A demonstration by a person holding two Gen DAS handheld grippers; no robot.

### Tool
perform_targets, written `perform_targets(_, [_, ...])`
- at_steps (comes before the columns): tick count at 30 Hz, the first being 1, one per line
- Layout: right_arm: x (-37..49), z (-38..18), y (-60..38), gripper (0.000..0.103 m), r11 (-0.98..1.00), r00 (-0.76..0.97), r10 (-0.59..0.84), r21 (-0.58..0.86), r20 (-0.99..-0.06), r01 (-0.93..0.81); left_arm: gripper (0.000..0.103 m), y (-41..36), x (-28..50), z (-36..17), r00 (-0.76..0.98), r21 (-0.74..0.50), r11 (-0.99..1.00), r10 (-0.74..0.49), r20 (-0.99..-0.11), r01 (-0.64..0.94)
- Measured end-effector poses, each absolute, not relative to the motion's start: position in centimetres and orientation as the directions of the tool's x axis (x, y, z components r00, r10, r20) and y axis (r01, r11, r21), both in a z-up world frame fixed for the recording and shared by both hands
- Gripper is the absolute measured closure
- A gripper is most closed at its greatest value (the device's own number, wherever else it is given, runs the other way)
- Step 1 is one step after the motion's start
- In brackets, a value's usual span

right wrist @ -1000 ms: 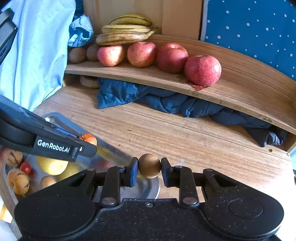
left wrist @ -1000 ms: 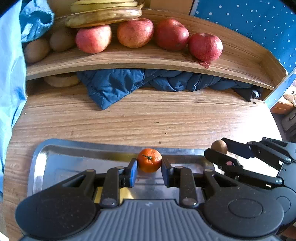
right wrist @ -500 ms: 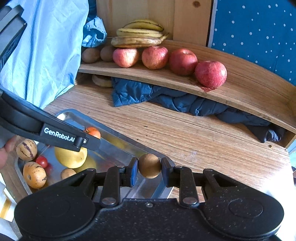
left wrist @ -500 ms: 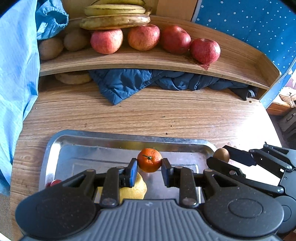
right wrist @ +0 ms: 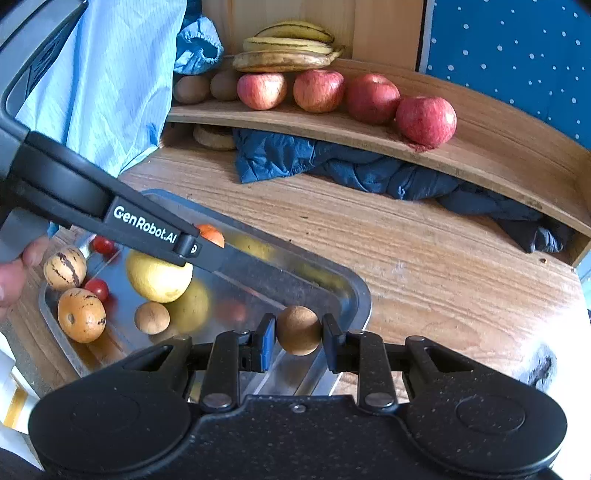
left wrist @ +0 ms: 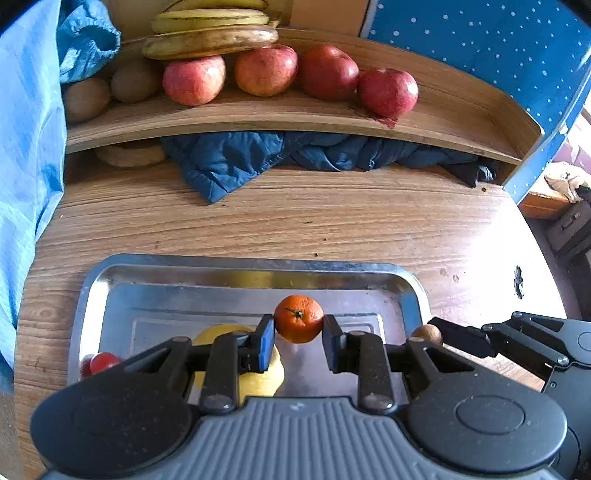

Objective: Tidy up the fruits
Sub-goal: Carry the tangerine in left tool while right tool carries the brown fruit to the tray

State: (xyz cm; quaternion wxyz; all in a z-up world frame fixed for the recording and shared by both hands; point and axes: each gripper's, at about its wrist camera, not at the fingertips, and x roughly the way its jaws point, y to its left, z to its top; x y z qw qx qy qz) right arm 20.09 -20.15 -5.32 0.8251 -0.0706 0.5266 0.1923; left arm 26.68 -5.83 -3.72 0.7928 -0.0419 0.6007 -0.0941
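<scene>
Left wrist view: we hold a tangerine (left wrist: 298, 323) clenched in the left gripper (left wrist: 298, 345) above the tray (left wrist: 236, 271), while the shelf (left wrist: 258, 118) already carries four apples (left wrist: 266, 70), bananas (left wrist: 210, 33) and kiwis (left wrist: 110, 88). Right wrist view: we grip a small brown fruit (right wrist: 298, 329) in the right gripper (right wrist: 298, 341) at the tray (right wrist: 360, 295) corner; a lemon (right wrist: 159, 273), cherry tomatoes (right wrist: 96, 288), two striped fruits (right wrist: 81, 314) and another brown fruit (right wrist: 151, 317) remain, so we judge sorting roughly half done.
</scene>
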Motion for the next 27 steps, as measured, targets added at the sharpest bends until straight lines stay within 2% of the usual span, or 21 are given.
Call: perform_targets(27, [18.9, -5.5, -20.0, 0.075, 0.926, 0.343, 0.206, 0.070, -0.916, -0.370, 0.073, -6.8, 26.0, -4.6, 0.192, -0.214, 0.965, -0.240, -0.952, 0.150])
